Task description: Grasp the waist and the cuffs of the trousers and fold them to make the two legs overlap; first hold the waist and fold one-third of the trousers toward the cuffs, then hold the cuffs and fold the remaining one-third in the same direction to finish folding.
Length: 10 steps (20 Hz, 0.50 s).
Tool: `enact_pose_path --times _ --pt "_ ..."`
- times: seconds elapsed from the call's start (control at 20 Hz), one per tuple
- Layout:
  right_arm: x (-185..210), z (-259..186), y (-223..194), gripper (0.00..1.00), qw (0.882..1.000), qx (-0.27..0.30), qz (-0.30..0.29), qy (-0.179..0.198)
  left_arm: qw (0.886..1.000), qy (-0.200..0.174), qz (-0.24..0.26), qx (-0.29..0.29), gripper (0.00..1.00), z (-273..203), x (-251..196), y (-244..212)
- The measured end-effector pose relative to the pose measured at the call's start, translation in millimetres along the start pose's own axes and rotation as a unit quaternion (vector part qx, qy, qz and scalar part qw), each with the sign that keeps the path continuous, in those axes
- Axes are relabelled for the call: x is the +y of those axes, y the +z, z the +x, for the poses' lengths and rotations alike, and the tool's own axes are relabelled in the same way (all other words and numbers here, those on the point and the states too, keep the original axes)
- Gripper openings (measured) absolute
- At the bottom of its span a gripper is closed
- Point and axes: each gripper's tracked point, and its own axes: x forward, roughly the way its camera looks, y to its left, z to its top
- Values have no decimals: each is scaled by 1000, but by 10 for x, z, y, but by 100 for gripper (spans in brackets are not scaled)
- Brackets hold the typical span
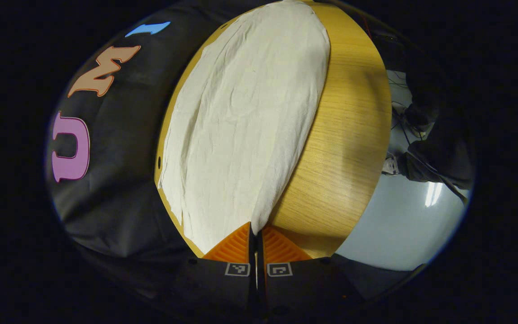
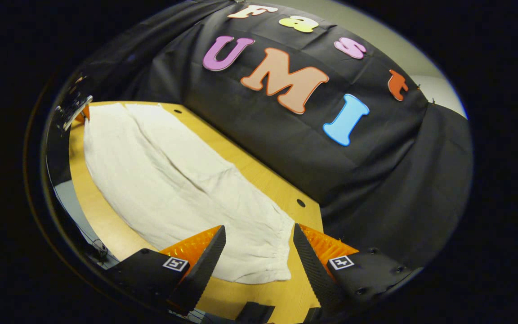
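Cream trousers lie flat along the wooden table, stretching away from my left gripper. Its fingers are shut, and the near cuff corner runs into their tips. In the right gripper view the same trousers reach from the gathered waist in front to the cuffs at the far left. A long crease runs between the legs. My right gripper is open, with one finger on either side of the waist. The left gripper shows small at the far cuff end.
Black cloth wall hangs close behind the table's far edge. Small holes dot the tabletop near that edge. Beside the table lies a pale floor with cables and dark gear.
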Motion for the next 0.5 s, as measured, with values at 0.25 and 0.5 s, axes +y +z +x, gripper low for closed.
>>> enact_pose_path --times 0.25,0.5 --pt "287 28 -384 98 994 44 -86 51 1000 6 8 3 0 12 16 -9" --pt "516 16 -749 98 977 85 -167 103 1000 10 8 4 0 29 18 -8"
